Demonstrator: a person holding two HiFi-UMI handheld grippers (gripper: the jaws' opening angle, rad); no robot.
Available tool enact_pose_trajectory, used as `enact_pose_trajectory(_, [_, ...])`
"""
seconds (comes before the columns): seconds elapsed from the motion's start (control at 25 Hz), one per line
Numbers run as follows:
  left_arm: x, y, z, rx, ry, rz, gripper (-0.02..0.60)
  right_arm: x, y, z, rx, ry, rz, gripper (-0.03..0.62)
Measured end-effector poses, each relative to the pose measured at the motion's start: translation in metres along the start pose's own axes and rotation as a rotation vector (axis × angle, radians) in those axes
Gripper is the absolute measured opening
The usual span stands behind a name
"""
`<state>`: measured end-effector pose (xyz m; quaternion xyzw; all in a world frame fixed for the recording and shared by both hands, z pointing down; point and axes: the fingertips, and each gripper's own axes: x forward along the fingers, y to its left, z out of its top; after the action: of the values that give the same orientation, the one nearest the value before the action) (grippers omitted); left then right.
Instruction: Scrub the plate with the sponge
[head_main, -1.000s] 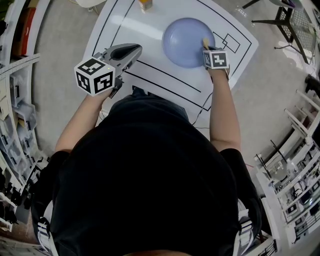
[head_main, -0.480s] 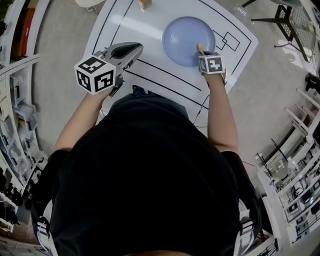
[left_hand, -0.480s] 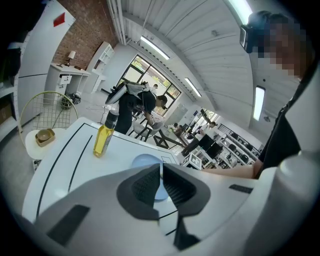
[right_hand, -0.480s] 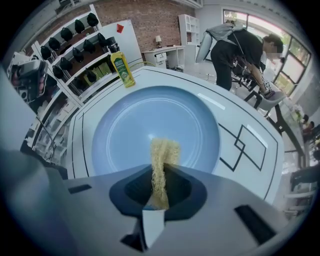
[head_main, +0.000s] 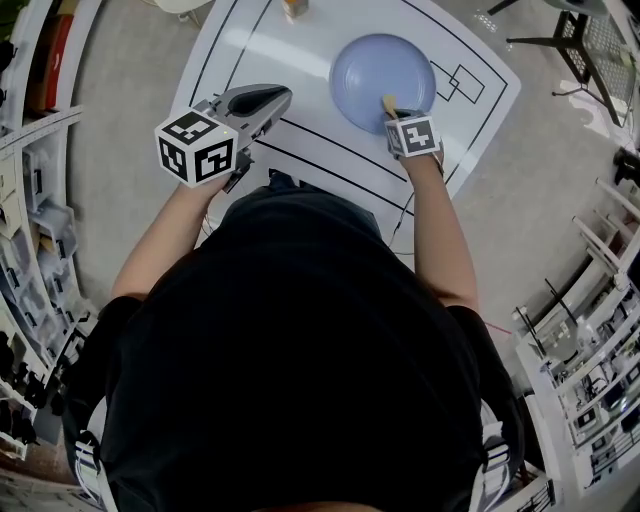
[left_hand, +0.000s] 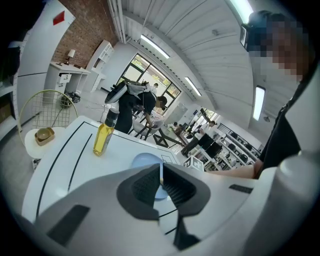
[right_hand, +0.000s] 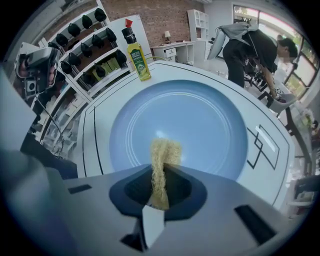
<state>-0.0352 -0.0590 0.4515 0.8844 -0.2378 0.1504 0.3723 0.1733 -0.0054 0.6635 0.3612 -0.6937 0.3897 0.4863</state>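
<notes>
A pale blue plate (head_main: 380, 65) lies on the white table mat; it fills the right gripper view (right_hand: 185, 125). My right gripper (head_main: 392, 105) is shut on a yellow fibrous sponge (right_hand: 162, 160), whose tip (head_main: 388, 103) rests over the plate's near rim. My left gripper (head_main: 262, 100) hovers off to the left of the plate, above the mat's black lines, jaws closed together with nothing between them (left_hand: 161, 184). The plate (left_hand: 147, 162) shows just beyond those jaws.
A yellow soap bottle (right_hand: 137, 57) stands past the plate at the mat's far edge, also seen as bottle (left_hand: 104, 135). Shelving racks (head_main: 30, 250) flank the left, more racks (head_main: 590, 380) the right. A stand's legs (head_main: 560, 40) sit at the far right. People work in the background.
My right gripper with the sponge has slid left and nearer along the plate's front rim. The left gripper stayed almost still.
</notes>
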Motion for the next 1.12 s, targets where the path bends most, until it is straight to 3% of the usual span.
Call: enact_pose_trajectory(1.12, [-0.003,0.006,-0.01,-0.027,0.016,0.01,0.025,0.035,0.079,0.05,-0.127,-0.007,0.178,0.038])
